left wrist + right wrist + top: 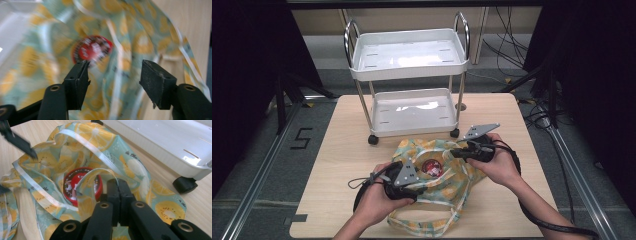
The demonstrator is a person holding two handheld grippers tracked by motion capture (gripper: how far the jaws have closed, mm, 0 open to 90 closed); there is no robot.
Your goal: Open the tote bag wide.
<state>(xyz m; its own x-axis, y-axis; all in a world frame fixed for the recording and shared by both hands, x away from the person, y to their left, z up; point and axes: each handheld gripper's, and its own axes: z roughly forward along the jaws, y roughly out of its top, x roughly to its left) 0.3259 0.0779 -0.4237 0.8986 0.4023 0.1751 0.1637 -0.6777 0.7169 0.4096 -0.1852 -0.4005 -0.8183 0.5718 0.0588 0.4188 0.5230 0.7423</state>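
Nearest, our left gripper point(408, 176) hangs with its jaws spread apart over the bag's point(447, 192) near side, clasping nothing. Our right gripper point(119, 185) has its jaws pressed together on the bag's rim. Between them the bag lies crumpled on the table point(342, 150), a red tin point(75, 183) inside its mouth. Beyond stands a white cart point(409, 67).

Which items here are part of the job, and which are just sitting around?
In the job:
- lemon-print bag
- red-lidded tin inside the bag
- right gripper, shut on the bag's edge
- left gripper, open over the bag

Lying about:
- white two-tier cart
- floor cables
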